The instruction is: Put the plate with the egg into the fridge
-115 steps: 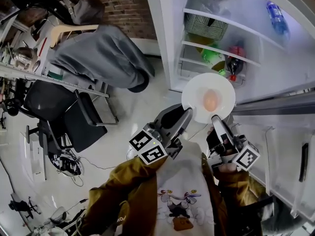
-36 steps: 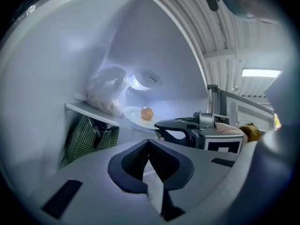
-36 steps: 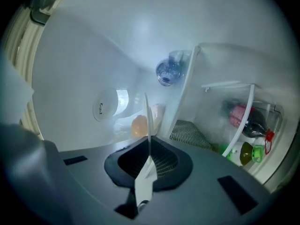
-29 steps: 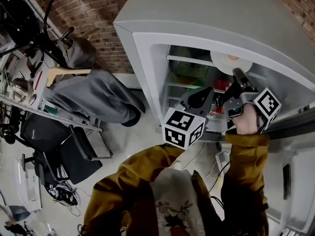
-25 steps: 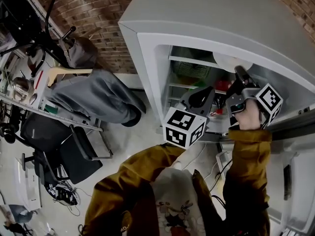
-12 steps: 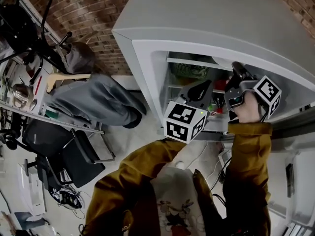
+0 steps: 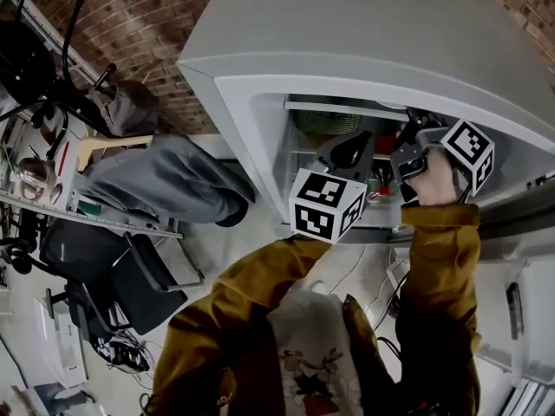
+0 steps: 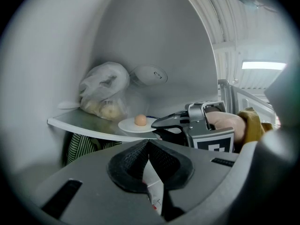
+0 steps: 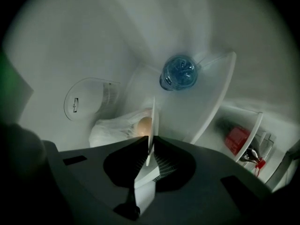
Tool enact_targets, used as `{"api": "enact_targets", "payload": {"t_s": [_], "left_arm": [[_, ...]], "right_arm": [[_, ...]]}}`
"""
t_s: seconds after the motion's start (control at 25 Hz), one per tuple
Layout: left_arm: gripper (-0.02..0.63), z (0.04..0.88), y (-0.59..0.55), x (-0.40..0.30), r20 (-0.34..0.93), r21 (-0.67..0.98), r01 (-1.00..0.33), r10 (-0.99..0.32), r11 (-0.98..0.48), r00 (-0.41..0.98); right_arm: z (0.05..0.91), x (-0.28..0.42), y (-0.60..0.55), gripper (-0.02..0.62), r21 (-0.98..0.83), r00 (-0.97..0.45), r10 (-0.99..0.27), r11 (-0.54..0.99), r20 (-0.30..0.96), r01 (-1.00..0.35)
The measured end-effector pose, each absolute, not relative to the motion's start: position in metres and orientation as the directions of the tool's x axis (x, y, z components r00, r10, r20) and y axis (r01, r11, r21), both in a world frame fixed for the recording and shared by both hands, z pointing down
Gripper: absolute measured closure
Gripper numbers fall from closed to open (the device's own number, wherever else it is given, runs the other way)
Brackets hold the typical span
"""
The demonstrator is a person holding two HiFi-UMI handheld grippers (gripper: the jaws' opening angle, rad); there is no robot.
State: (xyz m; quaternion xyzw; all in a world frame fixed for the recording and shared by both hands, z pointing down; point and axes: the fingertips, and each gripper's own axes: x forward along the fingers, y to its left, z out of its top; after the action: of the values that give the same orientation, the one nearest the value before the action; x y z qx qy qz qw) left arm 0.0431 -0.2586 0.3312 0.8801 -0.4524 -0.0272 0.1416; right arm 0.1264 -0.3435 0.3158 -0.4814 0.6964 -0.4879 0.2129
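Left gripper view shows shelved plate point(image 8: 129, 125) clamped in right tongs point(image 8: 155, 123) (left tongs point(image 8: 148, 146) closed).

Head view: even room light, strong fisheye bending toward edges. Left gripper view: fridge point(image 8: 154, 41) interior lit by bright strip point(image 8: 263, 65) at right, slight glare; black round vignette. Right gripper view: dim, soft; bottle point(image 9: 179, 72) possibly out of focus.

Mustard-yellow jacket point(image 7: 227, 315), white cartoon-print shirt point(image 7: 310, 341)
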Motion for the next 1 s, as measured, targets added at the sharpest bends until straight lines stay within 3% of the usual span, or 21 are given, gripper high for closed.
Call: {"api": "enact_targets", "payload": {"t_s": [0.28, 0.76, 0.88, 1.0], "left_arm": [[0.598, 0.329, -0.263, 0.05, 0.076, 0.275, -0.779, -0.795, -0.564, 0.602], [0.595, 0.323, -0.29, 0.085, 0.129, 0.247, -0.72, -0.715, -0.648, 0.687], [0.528, 0.324, -0.294, 0.088, 0.144, 0.25, -0.723, -0.714, -0.643, 0.685], [0.508, 0.321, -0.295, 0.089, 0.143, 0.203, -0.739, -0.728, -0.642, 0.671]], "right_arm": [[0.314, 0.125, -0.344, 0.557, -0.825, -0.459, -0.861, 0.087, 0.22, -0.558], [0.317, 0.113, -0.341, 0.555, -0.851, -0.518, -0.833, 0.117, 0.197, -0.512], [0.318, 0.115, -0.34, 0.555, -0.855, -0.524, -0.829, 0.117, 0.196, -0.505], [0.316, 0.116, -0.339, 0.555, -0.859, -0.528, -0.827, 0.117, 0.193, -0.498]]}}
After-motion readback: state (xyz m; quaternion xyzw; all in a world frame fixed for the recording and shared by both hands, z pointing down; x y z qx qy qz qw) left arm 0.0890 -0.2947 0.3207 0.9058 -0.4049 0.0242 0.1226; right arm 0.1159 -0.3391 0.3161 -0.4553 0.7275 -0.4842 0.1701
